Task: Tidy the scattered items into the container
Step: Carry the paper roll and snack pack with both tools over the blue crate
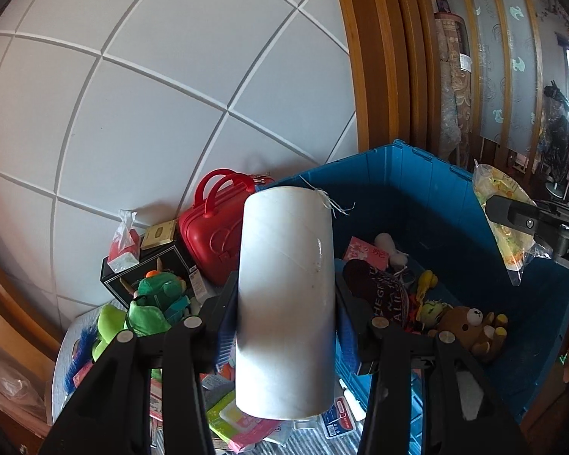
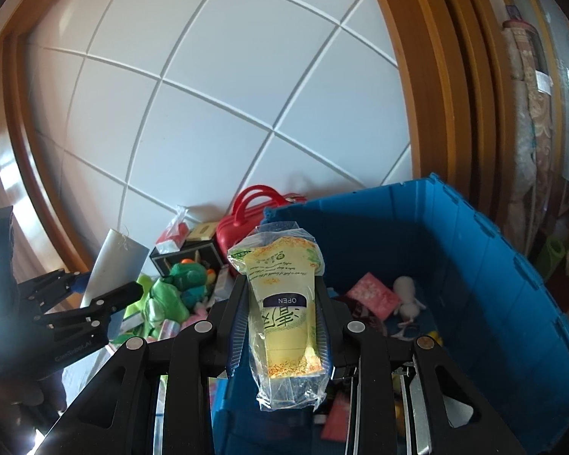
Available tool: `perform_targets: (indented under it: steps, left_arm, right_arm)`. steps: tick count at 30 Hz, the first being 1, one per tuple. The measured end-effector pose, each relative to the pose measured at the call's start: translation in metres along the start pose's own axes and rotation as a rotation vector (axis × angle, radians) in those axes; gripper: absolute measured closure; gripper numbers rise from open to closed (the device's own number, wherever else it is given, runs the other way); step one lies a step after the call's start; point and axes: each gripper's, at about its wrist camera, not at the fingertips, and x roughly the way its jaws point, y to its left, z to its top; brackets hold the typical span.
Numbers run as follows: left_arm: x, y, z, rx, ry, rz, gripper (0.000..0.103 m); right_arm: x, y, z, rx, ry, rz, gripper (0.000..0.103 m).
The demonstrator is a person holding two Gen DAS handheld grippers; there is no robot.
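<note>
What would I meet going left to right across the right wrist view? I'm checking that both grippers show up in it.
Left gripper holding the white tube → green plush toy → yellow packet held in the right gripper → pink packet → white figure → blue crate wall.

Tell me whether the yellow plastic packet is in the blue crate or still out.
Out. The yellow plastic packet is clamped in the right hand-held gripper, held above the blue plastic crate, not resting inside.
</note>
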Motion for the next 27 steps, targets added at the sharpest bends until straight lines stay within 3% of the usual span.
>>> perform_targets:
  steps: [14, 27]
  left_arm:
    - [0.037, -0.062, 0.047, 0.089, -0.006, -0.105, 0.058]
    - [0.074, -0.107, 0.070, 0.139, 0.005, -0.179, 0.059]
  right_arm:
    - [-0.004, -0.071, -0.001, 0.083, 0.009, -0.120, 0.072]
    - [-0.003, -0.107, 0.005, 0.112, 0.015, -0.185, 0.072]
